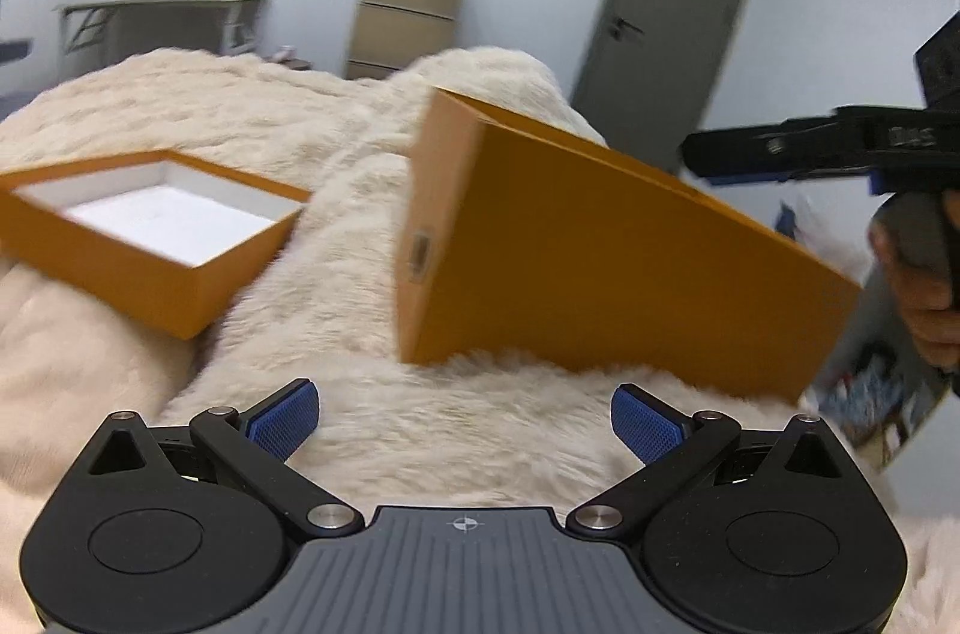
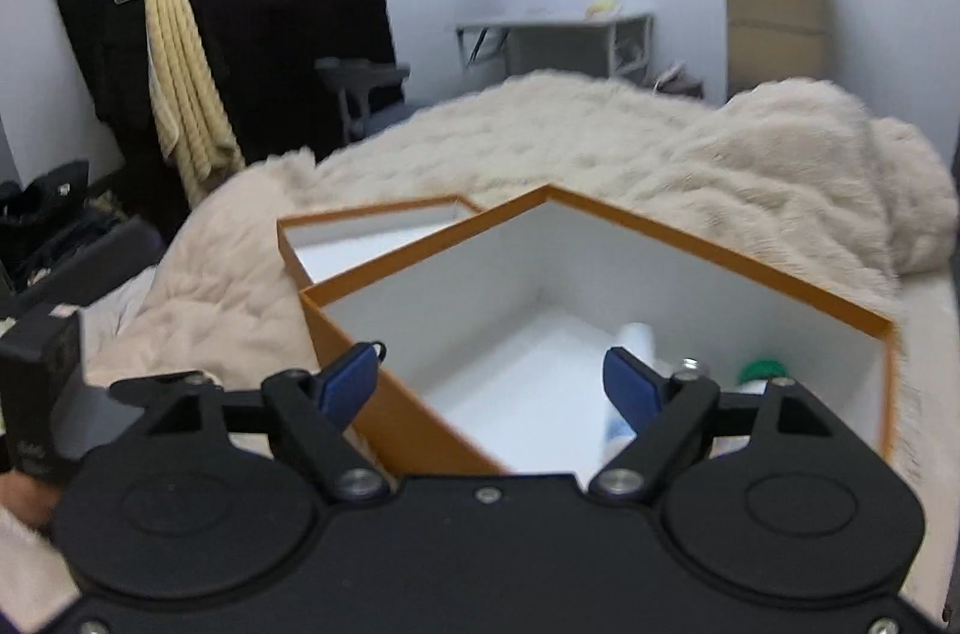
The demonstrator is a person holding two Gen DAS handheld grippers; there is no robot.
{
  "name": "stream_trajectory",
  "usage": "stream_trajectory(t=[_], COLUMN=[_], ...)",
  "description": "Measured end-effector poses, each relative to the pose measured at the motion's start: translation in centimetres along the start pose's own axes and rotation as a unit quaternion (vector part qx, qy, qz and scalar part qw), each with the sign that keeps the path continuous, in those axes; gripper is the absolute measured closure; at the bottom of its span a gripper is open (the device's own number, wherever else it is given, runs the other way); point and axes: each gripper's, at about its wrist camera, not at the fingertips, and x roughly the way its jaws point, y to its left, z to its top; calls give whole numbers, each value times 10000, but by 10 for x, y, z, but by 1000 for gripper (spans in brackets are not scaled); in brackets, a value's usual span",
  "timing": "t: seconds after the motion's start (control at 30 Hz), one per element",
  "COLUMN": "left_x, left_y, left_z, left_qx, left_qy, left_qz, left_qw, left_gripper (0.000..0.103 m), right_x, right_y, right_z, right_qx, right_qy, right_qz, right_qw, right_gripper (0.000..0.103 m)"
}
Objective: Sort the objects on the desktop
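A deep orange box (image 1: 600,262) stands on the fluffy cream blanket (image 1: 360,274), and a shallow orange tray-like box (image 1: 150,238) with a white inside lies to its left. My left gripper (image 1: 465,424) is open and empty, low over the blanket, short of the deep box. In the right wrist view the deep box (image 2: 660,274) is open at the top. A white bottle-like item (image 2: 636,334) and a green-capped item (image 2: 762,370) lie inside it. My right gripper (image 2: 492,385) hovers open over the box's near wall, gripping nothing. The shallow box (image 2: 372,238) sits just behind.
A hand (image 1: 924,298) holds the right gripper (image 1: 708,154) at the right edge of the left wrist view. The blanket bunches up into a mound (image 2: 810,166) behind the boxes. Beyond it stand a grey desk (image 2: 558,40), a cabinet (image 1: 414,10) and a door (image 1: 666,10).
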Motion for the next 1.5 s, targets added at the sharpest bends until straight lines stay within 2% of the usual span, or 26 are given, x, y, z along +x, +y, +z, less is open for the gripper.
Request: stream_trajectory(t=[0.13,0.23,0.27,0.3,0.33,0.4,0.6,0.7,0.83,0.93,1.0,1.03,1.1,1.13,1.2,1.23,1.3,1.4,1.43,1.5], left_x=[-7,-9,-10,-11,-13,-16,-18,-20,-20,-20,-23,-26,-29,-30,-30,-30,-33,-39,-42,-47], left_y=[30,46,49,52,54,55,51,47,47,50,52,53,56,58,61,62,63,65,67,74], left_z=[-2,-5,-5,-6,-7,-8,-8,-8,-8,-8,-8,-8,-7,-7,-7,-7,-6,-4,-3,1], left_qx=[-805,-1175,-1241,-1296,-1333,-1360,-1328,-1234,-1240,-1272,-1290,-1295,-1300,-1309,-1363,-1401,-1440,-1448,-1476,-1561], left_qy=[-109,-105,-109,-130,-160,-216,-220,-232,-280,-349,-444,-525,-676,-725,-748,-742,-776,-980,-1067,-1225], left_qz=[103,142,157,187,205,221,233,298,342,401,481,527,612,641,654,653,666,734,770,874], left_qw=[9966,9929,9921,9913,9907,9902,9906,9916,9913,9904,9895,9888,9873,9867,9857,9852,9843,9819,9803,9762], left_gripper=[0,0,0,0,0,0,0,0,0,0,0,0,0,0,0,0,0,0,0,0], right_x=[23,49,56,55,63,62,12,-3,1,20,35,45,56,57,53,52,50,53,52,50], right_y=[16,32,36,36,39,40,29,13,0,5,14,22,32,33,29,28,27,43,49,63], right_z=[17,25,25,25,26,26,23,21,19,15,13,12,10,9,10,10,11,9,10,13], right_qx=[-9,27,1,5,58,98,415,706,885,784,595,382,63,-23,79,74,59,-422,-504,-513], right_qy=[211,421,482,506,634,627,18,-177,-88,287,511,610,719,680,598,617,656,718,601,501], right_qz=[206,340,304,305,378,513,824,1090,1579,2074,1976,1470,753,681,856,941,1106,886,771,805], right_qw=[9996,9985,9984,9983,9973,9967,9957,9914,9834,9747,9771,9865,9945,9954,9945,9936,9917,9926,9939,9942], right_gripper=[22,25,27,38,43,44,43,39,34,29,30,33,37,38,42,54,69,74,75,76])
